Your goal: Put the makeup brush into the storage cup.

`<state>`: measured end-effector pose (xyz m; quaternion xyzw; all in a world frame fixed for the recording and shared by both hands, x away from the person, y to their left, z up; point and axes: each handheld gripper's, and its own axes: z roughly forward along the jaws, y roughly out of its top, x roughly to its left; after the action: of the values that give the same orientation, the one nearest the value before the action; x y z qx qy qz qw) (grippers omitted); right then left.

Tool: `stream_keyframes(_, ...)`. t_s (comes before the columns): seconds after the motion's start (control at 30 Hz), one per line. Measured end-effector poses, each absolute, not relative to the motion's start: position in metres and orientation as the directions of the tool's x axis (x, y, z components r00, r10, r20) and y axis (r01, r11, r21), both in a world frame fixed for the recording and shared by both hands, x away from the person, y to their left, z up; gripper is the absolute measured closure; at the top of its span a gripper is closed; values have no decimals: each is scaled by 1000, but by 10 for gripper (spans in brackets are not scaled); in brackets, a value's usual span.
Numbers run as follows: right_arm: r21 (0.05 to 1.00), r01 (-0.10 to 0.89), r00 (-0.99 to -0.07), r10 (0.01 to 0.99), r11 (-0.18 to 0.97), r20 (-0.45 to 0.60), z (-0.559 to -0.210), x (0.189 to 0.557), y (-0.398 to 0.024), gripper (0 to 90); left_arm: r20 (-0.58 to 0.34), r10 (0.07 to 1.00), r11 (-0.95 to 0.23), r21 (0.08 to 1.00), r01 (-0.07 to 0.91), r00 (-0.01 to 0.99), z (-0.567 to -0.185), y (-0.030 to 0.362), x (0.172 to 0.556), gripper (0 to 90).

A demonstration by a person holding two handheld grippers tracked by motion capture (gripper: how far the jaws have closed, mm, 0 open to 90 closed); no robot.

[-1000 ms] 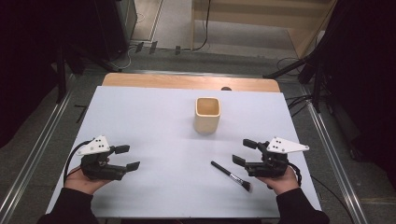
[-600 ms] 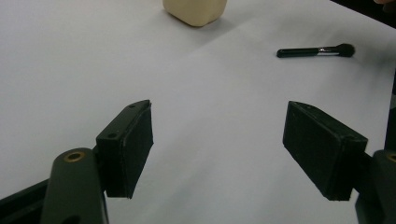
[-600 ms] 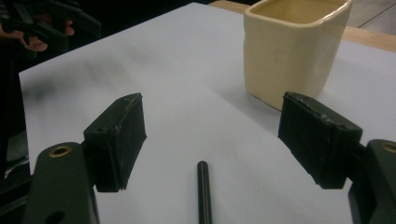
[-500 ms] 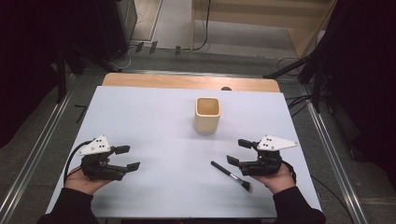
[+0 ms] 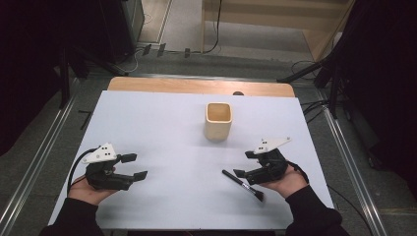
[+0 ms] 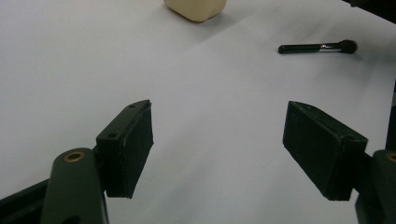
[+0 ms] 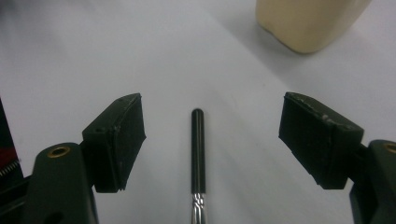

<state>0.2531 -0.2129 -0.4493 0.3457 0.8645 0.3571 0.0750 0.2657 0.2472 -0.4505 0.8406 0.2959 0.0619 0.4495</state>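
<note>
My right claw (image 5: 244, 163) has dropped over the makeup brush (image 7: 198, 154), jaws apart; gripping and the beige cup (image 5: 218, 121) remain.

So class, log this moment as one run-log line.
right gripper: open, straddling brush handle | left gripper: open, idle | cup: upright, untouched

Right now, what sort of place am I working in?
Probably a lab or recording workspace, not a home. A white-topped table stands between metal floor rails, with loose cables on bare grey flooring. On the table there is a beige cup and a black brush.
</note>
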Motion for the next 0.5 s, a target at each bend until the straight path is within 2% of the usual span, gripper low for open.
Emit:
stream_keyframes(0.3, 524, 595, -767, 626, 609, 142, -447, 262, -206, 229, -169, 557, -421, 787, 452, 813, -452, 248, 266, 251)
stream_keyframes(0.37, 465, 610, -767, 626, 642, 141, -446, 264, -203, 228, -171, 560, -417, 787, 454, 810, -452, 249, 266, 251)
stream_keyframes(0.5, 421, 618, -769, 622, 664, 147, -445, 266, -199, 238, -170, 560, -417, 787, 454, 811, -452, 248, 266, 251)
